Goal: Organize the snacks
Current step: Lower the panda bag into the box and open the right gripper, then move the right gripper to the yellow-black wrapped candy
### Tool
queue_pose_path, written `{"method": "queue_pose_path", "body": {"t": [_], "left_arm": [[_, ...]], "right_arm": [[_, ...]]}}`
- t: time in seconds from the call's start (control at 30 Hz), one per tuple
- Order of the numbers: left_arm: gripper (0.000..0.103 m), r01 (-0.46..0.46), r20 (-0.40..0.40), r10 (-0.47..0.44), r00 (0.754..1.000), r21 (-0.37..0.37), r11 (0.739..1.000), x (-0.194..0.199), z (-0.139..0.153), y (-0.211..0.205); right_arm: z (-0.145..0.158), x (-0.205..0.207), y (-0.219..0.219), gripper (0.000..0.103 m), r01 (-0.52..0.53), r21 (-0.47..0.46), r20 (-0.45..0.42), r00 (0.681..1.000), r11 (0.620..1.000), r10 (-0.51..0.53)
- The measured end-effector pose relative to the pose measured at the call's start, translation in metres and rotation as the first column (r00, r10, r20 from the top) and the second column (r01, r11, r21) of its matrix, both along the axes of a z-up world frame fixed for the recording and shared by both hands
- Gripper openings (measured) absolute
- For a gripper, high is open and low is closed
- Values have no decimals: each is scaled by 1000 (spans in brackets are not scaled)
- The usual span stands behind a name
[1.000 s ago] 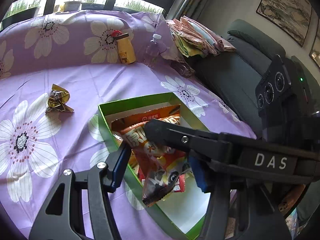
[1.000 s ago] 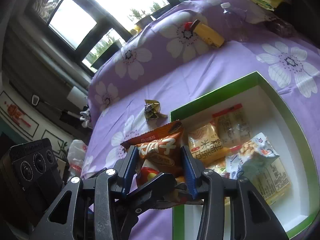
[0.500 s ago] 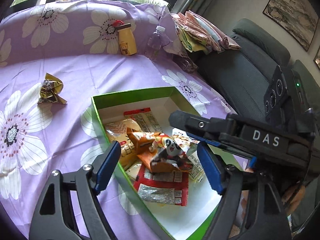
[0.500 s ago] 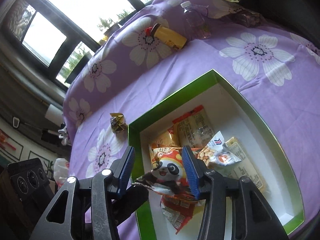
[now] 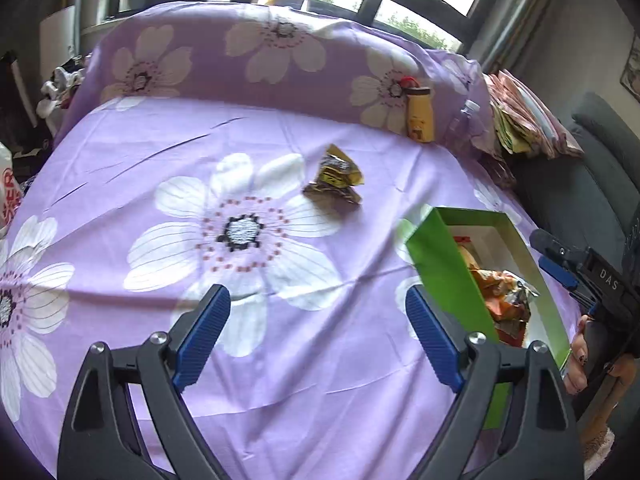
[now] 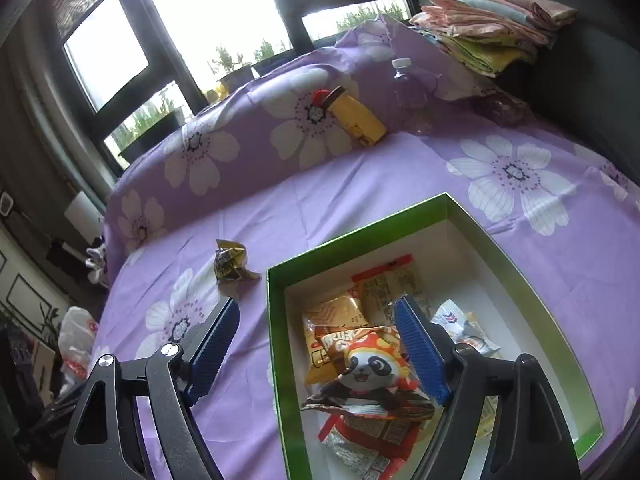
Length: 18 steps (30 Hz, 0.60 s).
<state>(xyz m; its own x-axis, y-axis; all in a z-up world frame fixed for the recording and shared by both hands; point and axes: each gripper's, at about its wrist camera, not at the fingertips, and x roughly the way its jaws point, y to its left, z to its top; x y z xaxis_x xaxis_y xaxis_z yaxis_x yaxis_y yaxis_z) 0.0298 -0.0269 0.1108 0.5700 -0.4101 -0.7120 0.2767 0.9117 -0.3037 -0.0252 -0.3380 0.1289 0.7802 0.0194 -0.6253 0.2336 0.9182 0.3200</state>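
The green box (image 6: 276, 320) with a white inside holds several snack packets. A panda-print packet (image 6: 368, 368) lies on top of them. My right gripper (image 6: 318, 312) hangs over the box's left wall with its jaws opening; the packet lies below and between them, and neither pad presses on it. A crumpled gold and brown snack wrapper (image 5: 334, 180) (image 6: 232, 264) lies on the purple flowered cloth left of the box. My left gripper (image 5: 316, 304) is over bare cloth in front of that wrapper, jaws opening and empty. The box (image 5: 444, 272) is at its right.
A yellow bottle (image 6: 356, 116) and a clear water bottle (image 6: 408, 92) lean on the raised back of the cloth. Folded cloths (image 6: 488, 32) are stacked at the back right beside a dark sofa (image 5: 592, 184). A white plastic bag (image 6: 76, 336) lies off the left edge.
My right gripper's jaws have spread and let go of the panda packet, which now lies in the box. My left gripper has swung left, away from the box, and opened wider.
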Motion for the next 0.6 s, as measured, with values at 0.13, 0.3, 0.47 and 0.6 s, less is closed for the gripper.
{"method": "queue_pose_path", "body": {"t": [0.13,0.3,0.47,0.6], "left_arm": [[90,-87,22,87,996,21,996,0,-16,46],[90,-178,-13,179,984,31,983,14,-45,81],[90,-194,-45,193,980,-18,981,22,-48,93],[90,-214,-61,213,975,-15,977,24,-51,99]], "right_arm": [[-8,13,33,80,-48,-126,-36,998,991,44],[-15,28,65,80,-69,-256,-68,996,964,53],[-20,54,95,80,-111,-333,-109,991,936,79],[-20,82,117,80,-135,-305,-116,988,943,104]]}}
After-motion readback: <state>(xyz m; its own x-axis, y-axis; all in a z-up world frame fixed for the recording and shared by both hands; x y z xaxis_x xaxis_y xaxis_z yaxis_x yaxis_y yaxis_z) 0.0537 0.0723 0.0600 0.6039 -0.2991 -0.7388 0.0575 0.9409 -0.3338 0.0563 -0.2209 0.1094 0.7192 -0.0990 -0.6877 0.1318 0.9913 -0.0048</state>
